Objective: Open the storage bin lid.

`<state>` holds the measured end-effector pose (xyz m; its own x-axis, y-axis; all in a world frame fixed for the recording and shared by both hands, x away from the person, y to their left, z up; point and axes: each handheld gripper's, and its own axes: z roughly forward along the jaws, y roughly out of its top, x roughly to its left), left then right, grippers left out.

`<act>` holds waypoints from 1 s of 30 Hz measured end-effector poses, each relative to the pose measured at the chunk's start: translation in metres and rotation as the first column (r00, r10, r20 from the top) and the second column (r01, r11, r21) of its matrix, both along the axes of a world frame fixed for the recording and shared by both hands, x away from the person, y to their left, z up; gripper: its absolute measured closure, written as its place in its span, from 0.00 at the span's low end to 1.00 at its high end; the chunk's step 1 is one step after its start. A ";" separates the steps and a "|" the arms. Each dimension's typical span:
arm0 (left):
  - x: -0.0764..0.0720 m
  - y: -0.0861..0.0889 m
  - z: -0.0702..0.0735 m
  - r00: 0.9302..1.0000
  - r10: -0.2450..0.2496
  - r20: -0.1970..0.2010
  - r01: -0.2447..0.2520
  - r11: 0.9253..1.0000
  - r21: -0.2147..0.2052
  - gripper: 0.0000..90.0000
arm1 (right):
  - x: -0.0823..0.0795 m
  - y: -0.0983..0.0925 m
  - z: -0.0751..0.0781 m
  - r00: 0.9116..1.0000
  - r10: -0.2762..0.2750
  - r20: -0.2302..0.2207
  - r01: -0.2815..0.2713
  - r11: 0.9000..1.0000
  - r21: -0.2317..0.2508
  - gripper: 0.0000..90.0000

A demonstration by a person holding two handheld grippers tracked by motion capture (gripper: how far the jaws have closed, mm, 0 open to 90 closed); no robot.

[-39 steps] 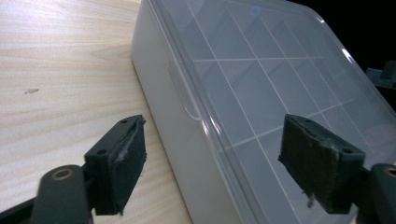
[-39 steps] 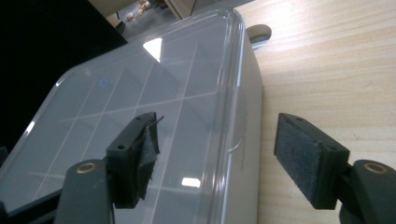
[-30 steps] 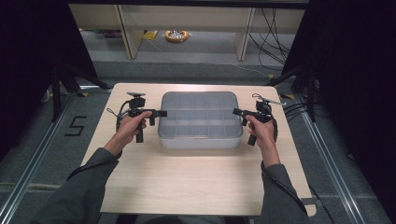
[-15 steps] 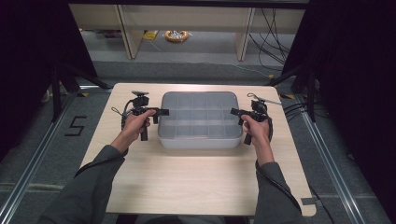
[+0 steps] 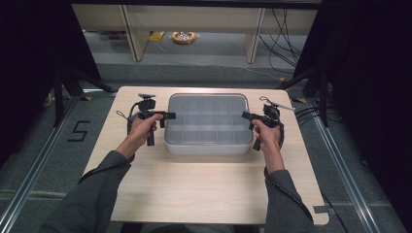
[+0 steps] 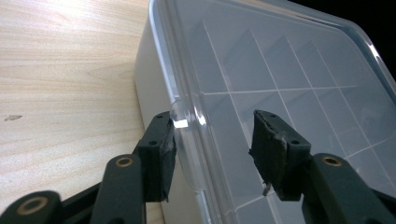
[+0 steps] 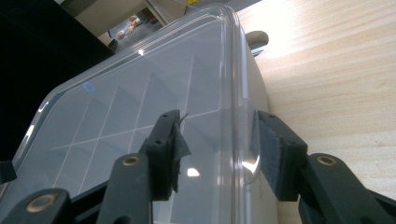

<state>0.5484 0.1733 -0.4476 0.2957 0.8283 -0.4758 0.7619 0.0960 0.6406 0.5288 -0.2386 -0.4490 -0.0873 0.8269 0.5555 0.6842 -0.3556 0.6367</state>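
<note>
Organizer box [image 5: 208, 124] with clear lid and inner dividers sits at table [image 5: 204, 194] centre. Left gripper [image 5: 167, 115], at its 9 o'clock edge, and right gripper [image 5: 247, 115], at 3 o'clock, straddle the lid tabs, jaws just closing, pads not yet gripping.

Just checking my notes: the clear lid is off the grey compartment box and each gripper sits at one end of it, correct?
Not quite. The clear lid is on the grey compartment box, not off; the left gripper view shows it covering the dividers. The rest holds: the left gripper and right gripper each sit at one end, jaws straddling the lid's edge, having just been closing.
</note>
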 end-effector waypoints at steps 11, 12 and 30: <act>-0.009 0.005 0.009 0.999 0.038 0.028 -0.036 0.998 -0.048 0.64 | -0.008 -0.004 0.008 0.997 -0.015 0.070 0.016 1.000 -0.005 0.71; -0.010 0.006 0.010 0.999 0.036 0.031 -0.034 0.998 -0.047 0.64 | -0.009 -0.002 0.011 0.997 -0.021 0.070 0.020 1.000 0.008 0.71; -0.034 0.011 0.035 0.995 0.054 0.084 -0.045 0.994 -0.104 0.69 | -0.030 -0.005 0.044 0.987 -0.016 0.157 0.012 1.000 0.027 0.73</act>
